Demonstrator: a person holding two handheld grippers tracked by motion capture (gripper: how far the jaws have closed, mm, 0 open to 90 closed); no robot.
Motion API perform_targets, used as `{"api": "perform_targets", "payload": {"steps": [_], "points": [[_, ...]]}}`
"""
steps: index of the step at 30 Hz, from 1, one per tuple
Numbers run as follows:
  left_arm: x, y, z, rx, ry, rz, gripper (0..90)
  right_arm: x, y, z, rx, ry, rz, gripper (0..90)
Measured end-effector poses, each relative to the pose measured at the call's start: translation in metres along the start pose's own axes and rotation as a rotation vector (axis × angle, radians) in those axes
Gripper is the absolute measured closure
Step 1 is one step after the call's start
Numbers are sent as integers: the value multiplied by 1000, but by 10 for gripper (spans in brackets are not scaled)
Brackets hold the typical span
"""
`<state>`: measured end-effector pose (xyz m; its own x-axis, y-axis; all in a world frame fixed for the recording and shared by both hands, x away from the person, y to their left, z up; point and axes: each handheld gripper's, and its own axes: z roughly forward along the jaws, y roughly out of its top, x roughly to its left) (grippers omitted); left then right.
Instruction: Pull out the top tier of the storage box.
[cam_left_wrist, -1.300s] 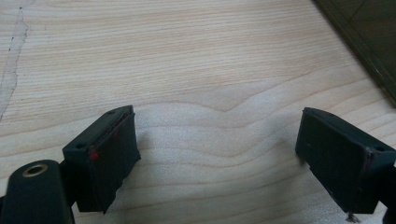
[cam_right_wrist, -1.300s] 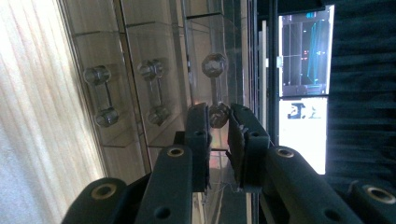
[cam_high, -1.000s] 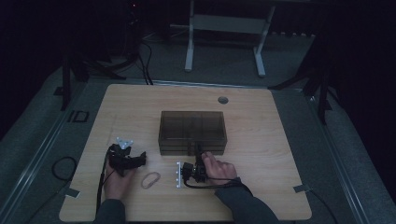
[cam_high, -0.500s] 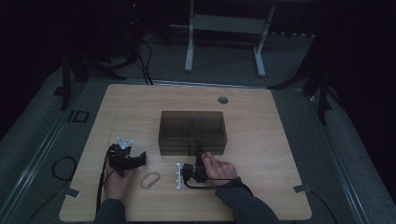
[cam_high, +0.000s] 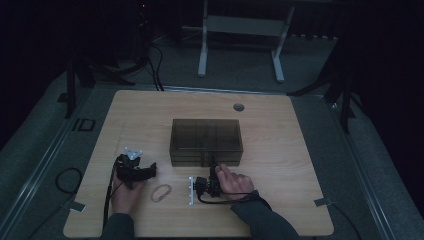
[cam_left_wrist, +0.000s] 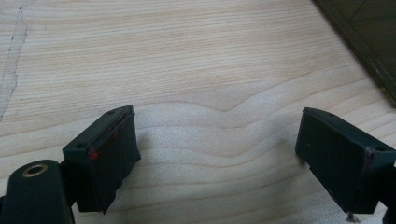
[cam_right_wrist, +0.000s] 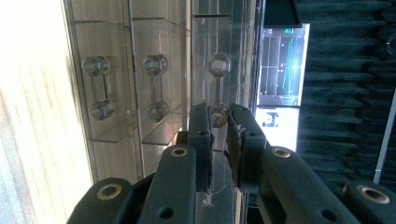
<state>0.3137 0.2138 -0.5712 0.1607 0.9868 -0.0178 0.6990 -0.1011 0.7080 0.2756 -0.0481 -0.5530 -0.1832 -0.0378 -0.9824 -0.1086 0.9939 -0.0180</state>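
A smoky see-through drawer box (cam_high: 206, 135) stands mid-table. My right gripper (cam_high: 214, 164) lies rolled on its side at the box's front, held by a hand. In the right gripper view the jaws (cam_right_wrist: 219, 114) are shut on a clear bar handle (cam_right_wrist: 218, 74), the one farthest from the tabletop. Two more handles (cam_right_wrist: 156, 86) sit beside it on the other drawer fronts. My left gripper (cam_high: 142, 171) rests low at the front left of the table. Its jaws (cam_left_wrist: 217, 116) stand wide open over bare wood with nothing between them, and the box's corner (cam_left_wrist: 369, 32) lies to their right.
A rubber band (cam_high: 161, 192) lies on the wooden table (cam_high: 300, 150) between the two hands. A round cable hole (cam_high: 238, 107) sits behind the box. Cables trail off the table's front edge, and dark floor with a stand's legs surrounds the table.
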Motion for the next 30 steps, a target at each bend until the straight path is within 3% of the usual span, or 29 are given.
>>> {"api": "perform_targets", "payload": {"steps": [30], "points": [[-1,0,0,1,-4,6,131,3,-4,-12,-19,-3,-4,806]]}}
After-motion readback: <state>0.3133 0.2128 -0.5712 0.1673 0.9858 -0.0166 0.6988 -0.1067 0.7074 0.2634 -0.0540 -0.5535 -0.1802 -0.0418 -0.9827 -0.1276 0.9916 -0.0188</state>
